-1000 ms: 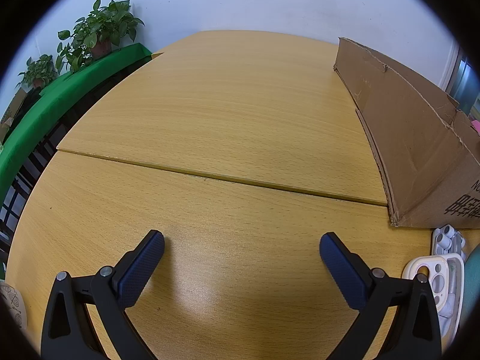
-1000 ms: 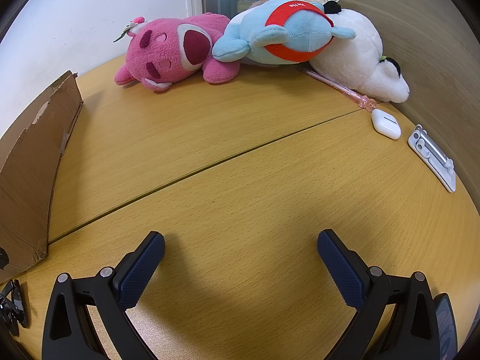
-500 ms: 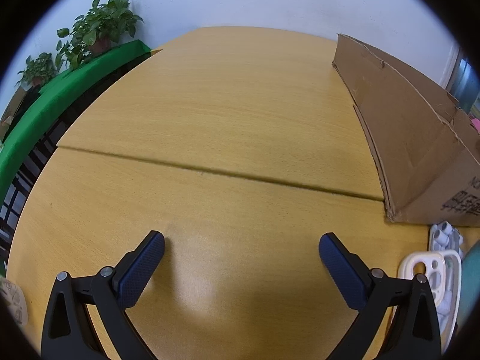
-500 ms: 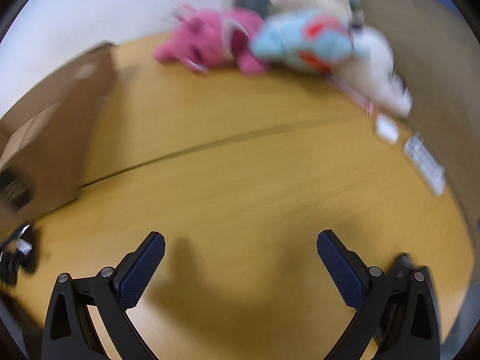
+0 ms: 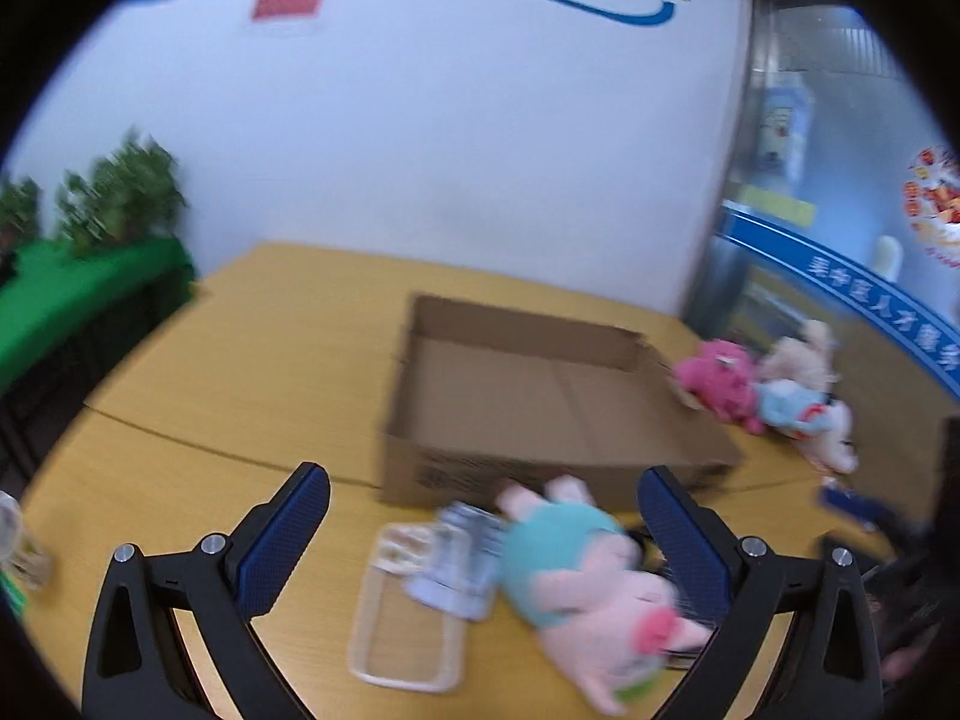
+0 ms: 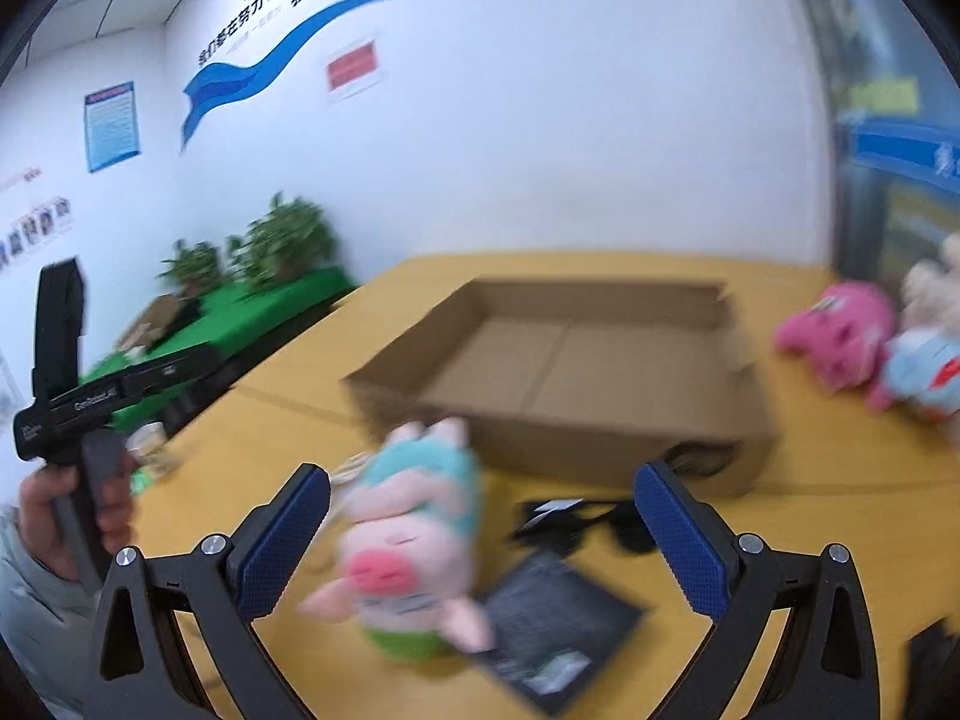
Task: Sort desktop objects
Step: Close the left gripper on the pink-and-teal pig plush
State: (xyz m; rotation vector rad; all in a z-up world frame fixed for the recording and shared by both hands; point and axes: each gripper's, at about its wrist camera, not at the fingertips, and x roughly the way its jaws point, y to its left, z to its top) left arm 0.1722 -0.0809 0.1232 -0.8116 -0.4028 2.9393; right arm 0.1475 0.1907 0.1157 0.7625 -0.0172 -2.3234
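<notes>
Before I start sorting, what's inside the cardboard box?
The cardboard box shows only its bare floor and flaps. Its near wall hides the front strip of the floor, so something small there can't be ruled out.

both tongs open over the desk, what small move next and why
Probably lower the right tongs around the pig plush and close. Both tongs are open and hold nothing, the pig lies on the desk just in front of the open, empty box, and it sits between the right fingers. The left tongs are open too, the pig off-centre there.

Motion blur throughout — pig plush (image 5: pixel 591 588) smeared; black packet (image 6: pixel 555 630) print unreadable (corner under plush).
</notes>
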